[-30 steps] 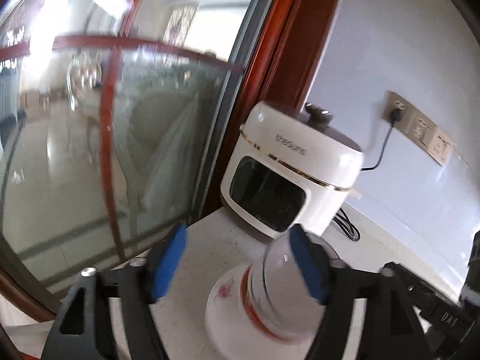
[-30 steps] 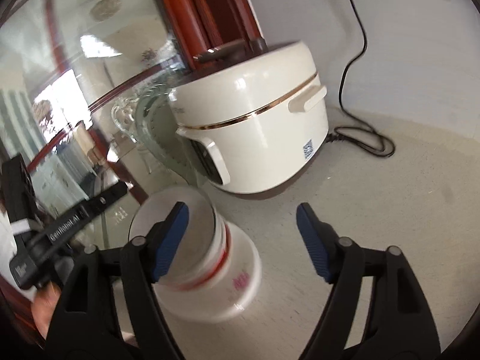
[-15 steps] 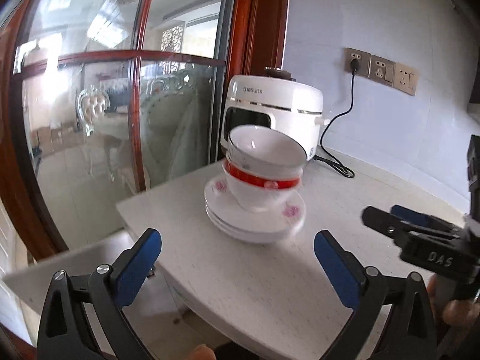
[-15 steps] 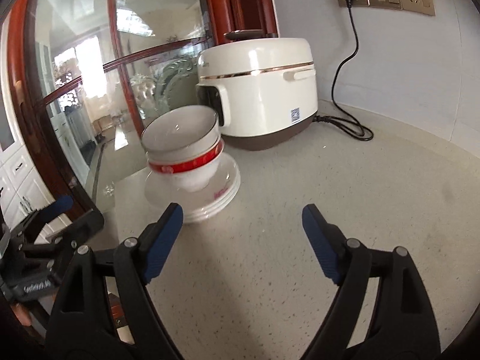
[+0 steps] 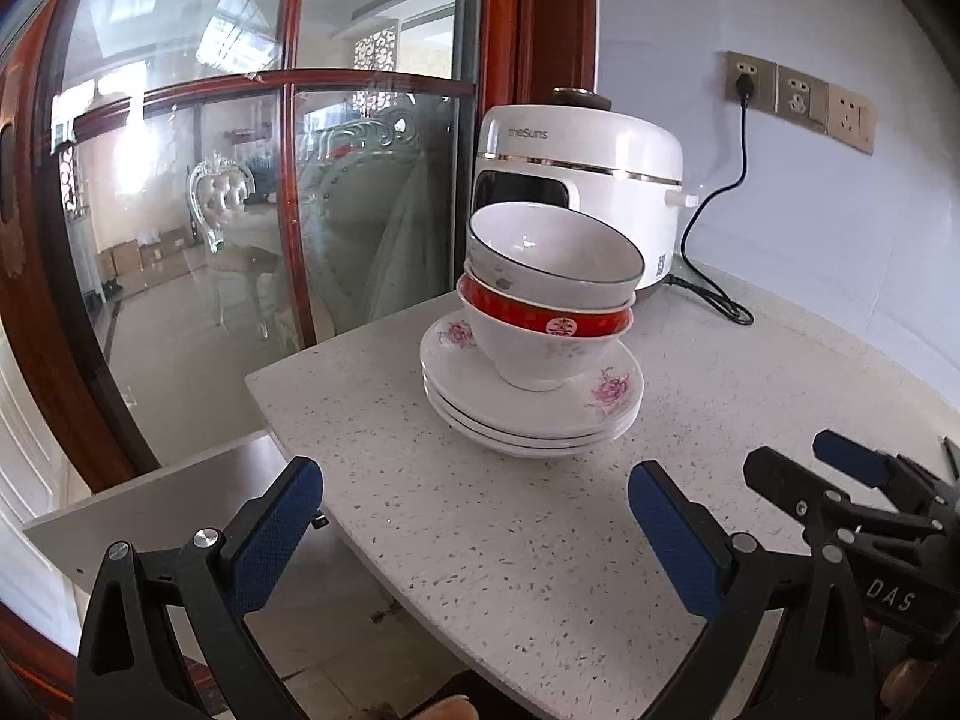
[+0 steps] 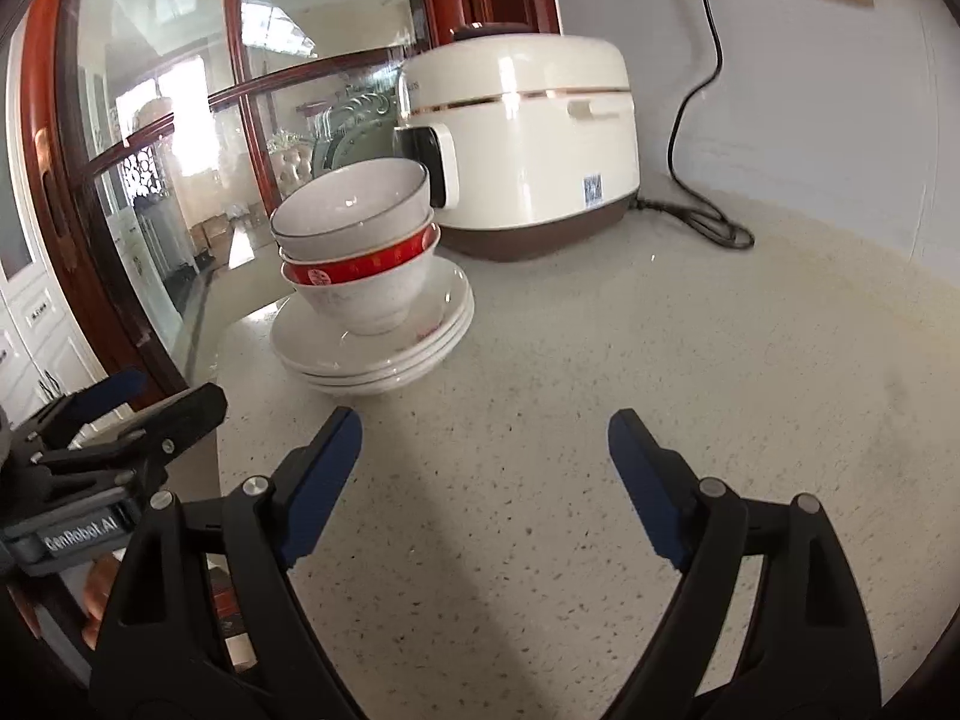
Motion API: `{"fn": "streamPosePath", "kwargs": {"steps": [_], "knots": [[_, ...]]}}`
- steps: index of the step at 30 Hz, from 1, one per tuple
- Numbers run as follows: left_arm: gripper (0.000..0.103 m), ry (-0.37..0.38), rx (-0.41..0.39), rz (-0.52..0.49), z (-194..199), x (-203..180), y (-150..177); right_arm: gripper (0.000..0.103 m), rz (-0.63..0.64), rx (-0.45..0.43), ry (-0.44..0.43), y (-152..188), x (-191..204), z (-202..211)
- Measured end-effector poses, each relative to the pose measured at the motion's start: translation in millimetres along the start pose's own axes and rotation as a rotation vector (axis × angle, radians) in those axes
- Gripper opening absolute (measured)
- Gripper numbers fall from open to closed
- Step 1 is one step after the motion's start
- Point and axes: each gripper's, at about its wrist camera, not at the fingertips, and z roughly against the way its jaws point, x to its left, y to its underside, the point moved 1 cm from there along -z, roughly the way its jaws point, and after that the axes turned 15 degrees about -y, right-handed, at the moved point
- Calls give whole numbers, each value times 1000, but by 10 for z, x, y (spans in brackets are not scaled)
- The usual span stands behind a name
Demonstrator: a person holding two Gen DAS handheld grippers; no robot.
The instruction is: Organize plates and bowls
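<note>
Judging by how the crockery sits, we take the sorting to be essentially finished. Our left gripper (image 5: 474,516) hangs over the near edge of the speckled countertop (image 5: 540,540) with its blue pads (image 5: 273,531) spread wide and nothing between them; our right gripper (image 6: 483,480) is likewise spread wide and empty, well short of the stack. The plates (image 5: 528,414) lie in one neat pile near the counter's corner, just in front of the white rice cooker (image 5: 576,180). On the top plate stands the red-banded bowl (image 5: 543,339), and nested inside it sits the grey-rimmed white bowl (image 5: 552,264), tilted a little and not quite level. We see no other dish loose on the counter in either view, so little seems left; at most we might square up that top bowl, since its lean could let it slip. The cooker's black cord (image 5: 714,228) runs to the wall socket (image 5: 744,78), clear of the stack.
</note>
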Motion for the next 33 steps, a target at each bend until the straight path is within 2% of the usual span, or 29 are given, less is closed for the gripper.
{"fn": "streamPosePath", "kwargs": {"steps": [33], "knots": [[103, -49, -8, 37, 15, 15, 53, 86, 54, -8, 19, -1, 38, 34]]}}
